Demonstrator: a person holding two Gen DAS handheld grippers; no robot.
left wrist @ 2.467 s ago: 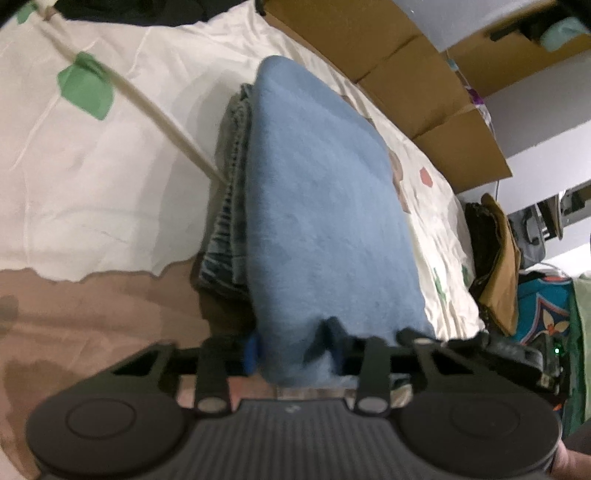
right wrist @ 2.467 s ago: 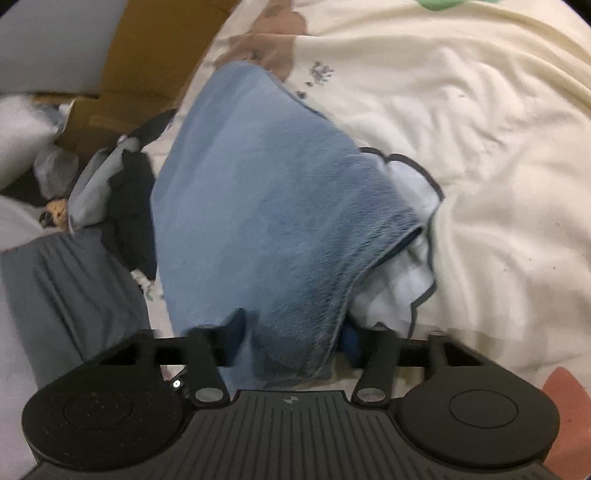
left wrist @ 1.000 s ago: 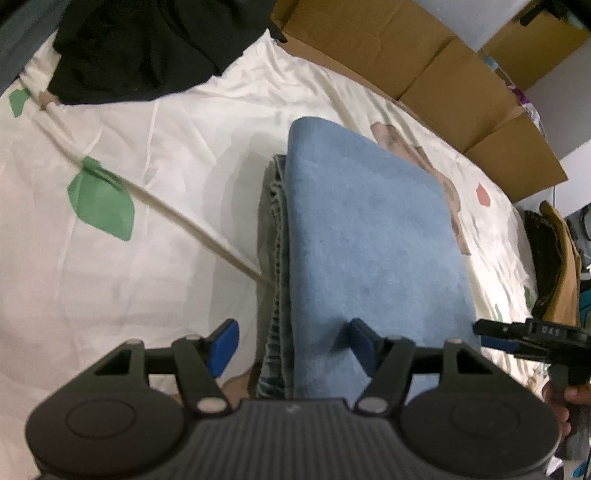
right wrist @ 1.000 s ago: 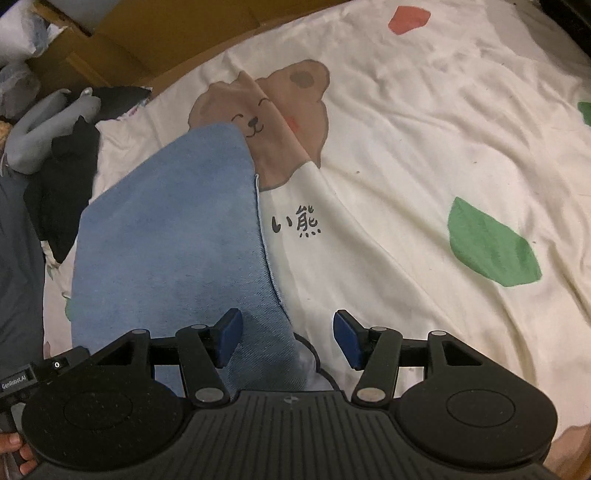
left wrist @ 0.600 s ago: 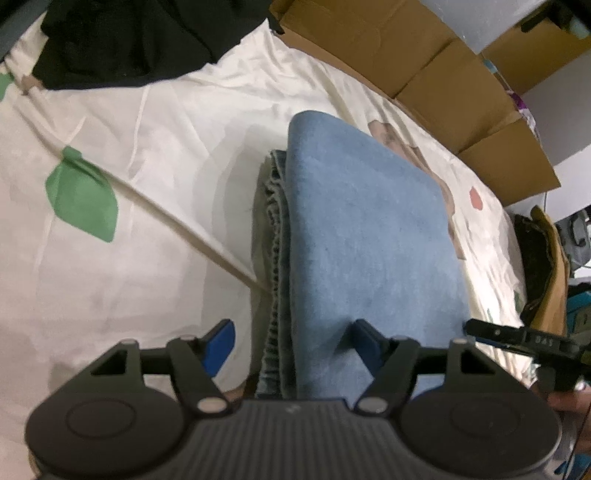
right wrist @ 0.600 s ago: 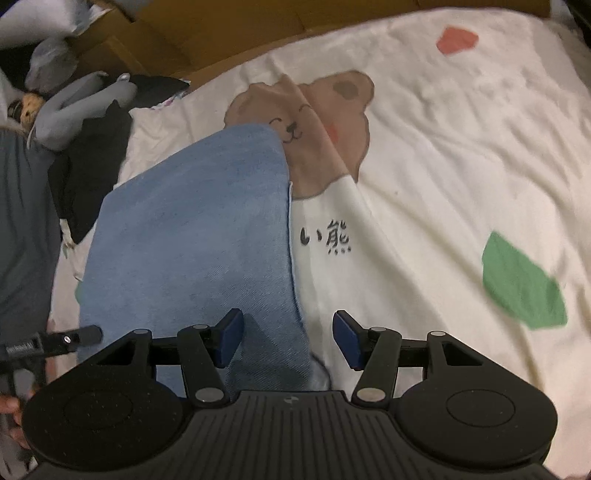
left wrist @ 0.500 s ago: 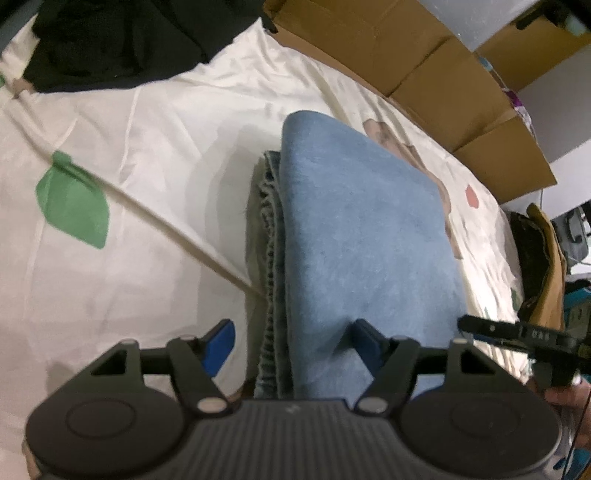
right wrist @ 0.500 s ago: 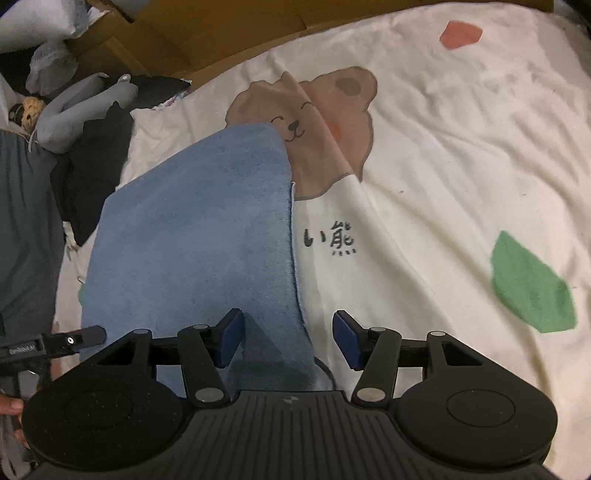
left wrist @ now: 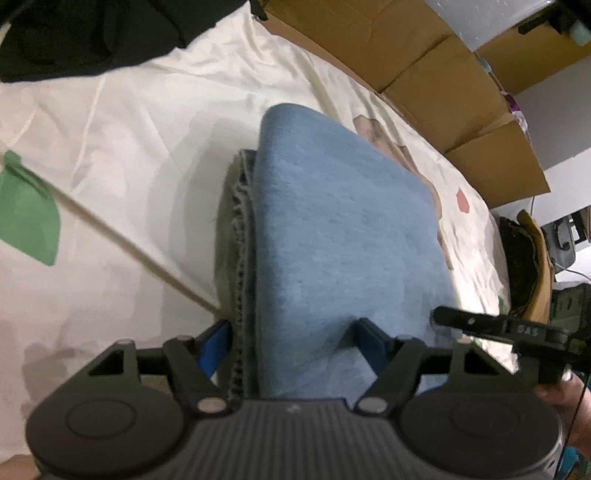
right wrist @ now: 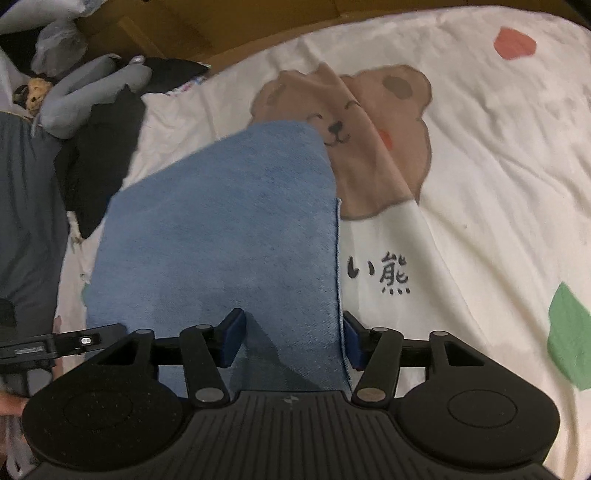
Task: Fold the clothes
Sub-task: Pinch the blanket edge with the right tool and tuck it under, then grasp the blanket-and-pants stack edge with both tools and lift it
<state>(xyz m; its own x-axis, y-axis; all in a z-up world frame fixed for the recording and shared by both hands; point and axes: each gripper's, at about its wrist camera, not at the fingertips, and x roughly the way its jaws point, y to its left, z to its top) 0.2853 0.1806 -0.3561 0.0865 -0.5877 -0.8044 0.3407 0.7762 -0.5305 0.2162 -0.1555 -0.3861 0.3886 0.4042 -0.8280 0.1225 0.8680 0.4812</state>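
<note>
A folded blue denim garment (left wrist: 343, 236) lies flat on the cream printed bedsheet (left wrist: 122, 155), with frayed grey layers showing along its left edge. My left gripper (left wrist: 293, 341) is open, and its blue fingertips (left wrist: 216, 341) straddle the garment's near left part. In the right wrist view the same garment (right wrist: 221, 236) covers part of a bear print (right wrist: 391, 136). My right gripper (right wrist: 291, 341) is open, and the garment's right edge runs between its fingers. Each gripper shows at the edge of the other's view: right gripper (left wrist: 480, 325), left gripper (right wrist: 55, 343).
Cardboard boxes (left wrist: 424, 66) line the bed's far side. Black clothing (left wrist: 92, 33) lies at the far left corner. A brown garment (left wrist: 532, 266) hangs at the right. A grey plush toy (right wrist: 92, 92), more dark clothes (right wrist: 99, 173) and grey fabric (right wrist: 26, 221) lie left of the garment.
Both grippers, shut on the garment 2.5 s ago, let it go and it now lies flat. Since half a second ago both have come closer over its near end.
</note>
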